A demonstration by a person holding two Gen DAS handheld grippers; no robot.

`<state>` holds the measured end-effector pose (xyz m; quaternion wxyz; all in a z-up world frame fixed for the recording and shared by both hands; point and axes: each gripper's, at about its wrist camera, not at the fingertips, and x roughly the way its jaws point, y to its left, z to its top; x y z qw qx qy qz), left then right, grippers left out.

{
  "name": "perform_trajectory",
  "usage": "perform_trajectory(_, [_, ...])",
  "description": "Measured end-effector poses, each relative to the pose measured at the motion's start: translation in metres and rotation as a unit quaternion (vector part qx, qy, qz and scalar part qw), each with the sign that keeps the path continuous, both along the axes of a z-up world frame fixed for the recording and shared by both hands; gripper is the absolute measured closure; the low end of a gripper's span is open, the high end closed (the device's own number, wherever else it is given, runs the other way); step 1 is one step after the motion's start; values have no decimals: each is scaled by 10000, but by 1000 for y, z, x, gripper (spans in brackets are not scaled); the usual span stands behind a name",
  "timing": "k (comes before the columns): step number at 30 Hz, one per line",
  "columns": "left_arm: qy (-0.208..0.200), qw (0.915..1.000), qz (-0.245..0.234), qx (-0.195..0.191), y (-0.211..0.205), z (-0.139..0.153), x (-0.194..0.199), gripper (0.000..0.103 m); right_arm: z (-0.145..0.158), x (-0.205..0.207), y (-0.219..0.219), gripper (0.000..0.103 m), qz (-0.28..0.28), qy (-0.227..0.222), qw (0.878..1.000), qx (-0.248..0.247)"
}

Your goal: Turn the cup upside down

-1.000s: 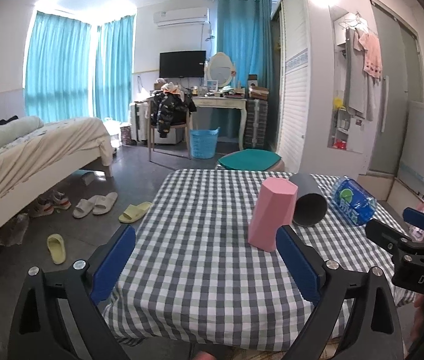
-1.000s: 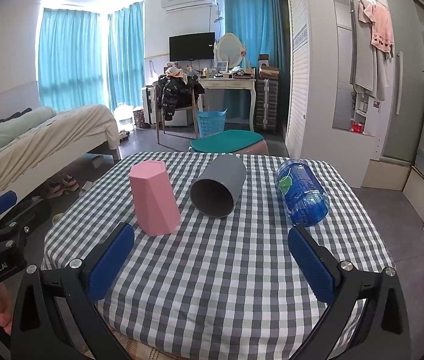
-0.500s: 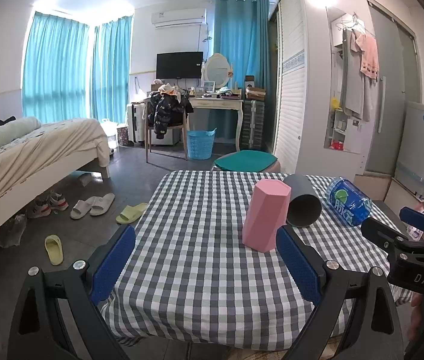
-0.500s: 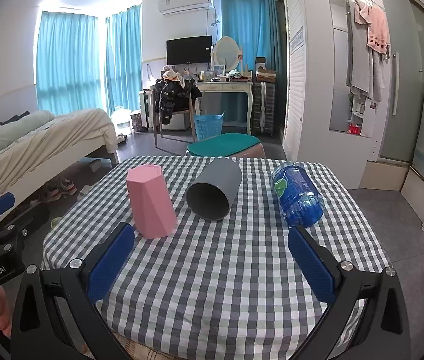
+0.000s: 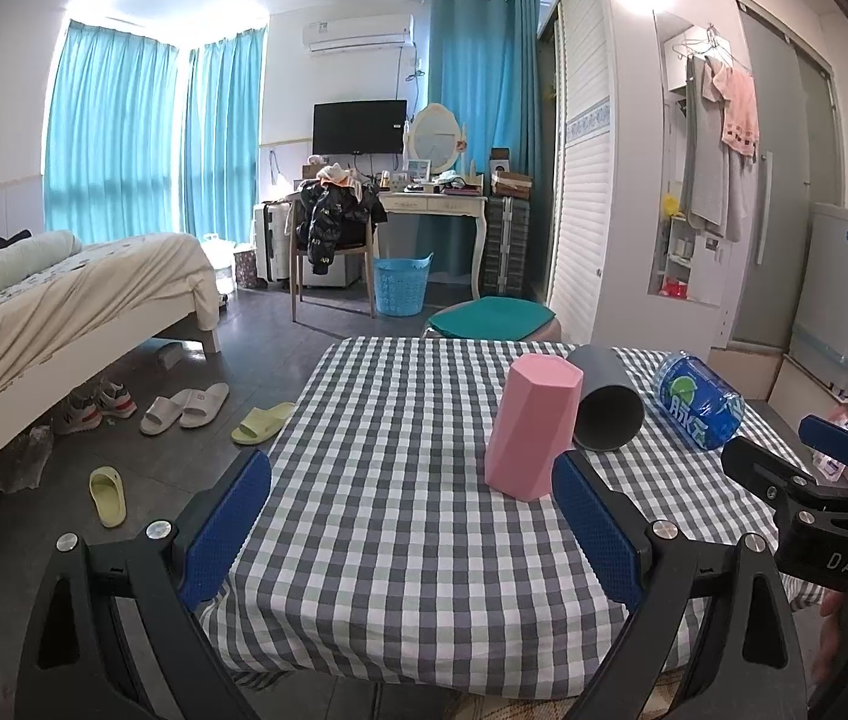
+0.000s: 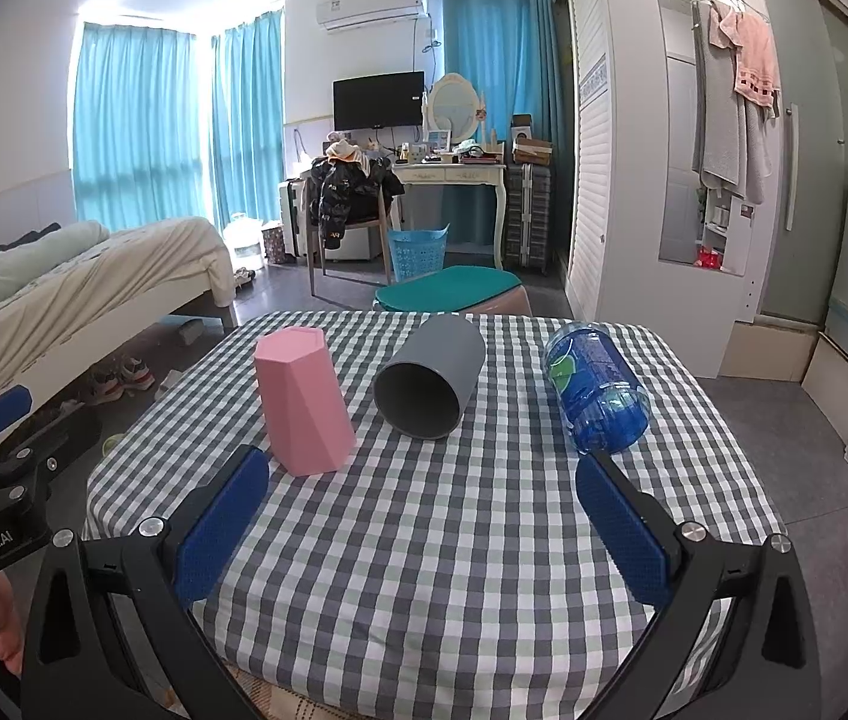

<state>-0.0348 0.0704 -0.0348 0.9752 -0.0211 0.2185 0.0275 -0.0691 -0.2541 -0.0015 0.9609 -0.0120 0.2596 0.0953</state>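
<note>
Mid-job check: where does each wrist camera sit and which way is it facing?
Left wrist: on the open left claw, facing the table's left part; right claw at right edge.
Right wrist: on the open right claw, facing the table centre; left claw at left edge.
Shared: pink cup, lying grey cup, blue bottle.

The tablecloth is grey-and-white checked; on it are a pink faceted cup, a grey cup and a blue water bottle.
</note>
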Motion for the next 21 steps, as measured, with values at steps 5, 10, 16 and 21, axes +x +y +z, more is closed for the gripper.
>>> perform_trajectory(5, [3, 10000, 11, 3, 0, 0, 0, 5, 0, 0, 0, 0, -1, 8, 10000, -2])
perform_trajectory(10, [12, 10000, 27, 9, 1, -1, 1, 5, 0, -1, -1, 0, -3, 8, 10000, 5])
perform_trajectory(16, [9, 10000, 20, 17, 1, -1, 1, 5, 0, -1, -1, 0, 8, 31, 10000, -2])
perform_trajectory(21, [18, 10000, 15, 24, 1, -2, 1, 5, -2, -1, 0, 0, 4, 35, 10000, 2])
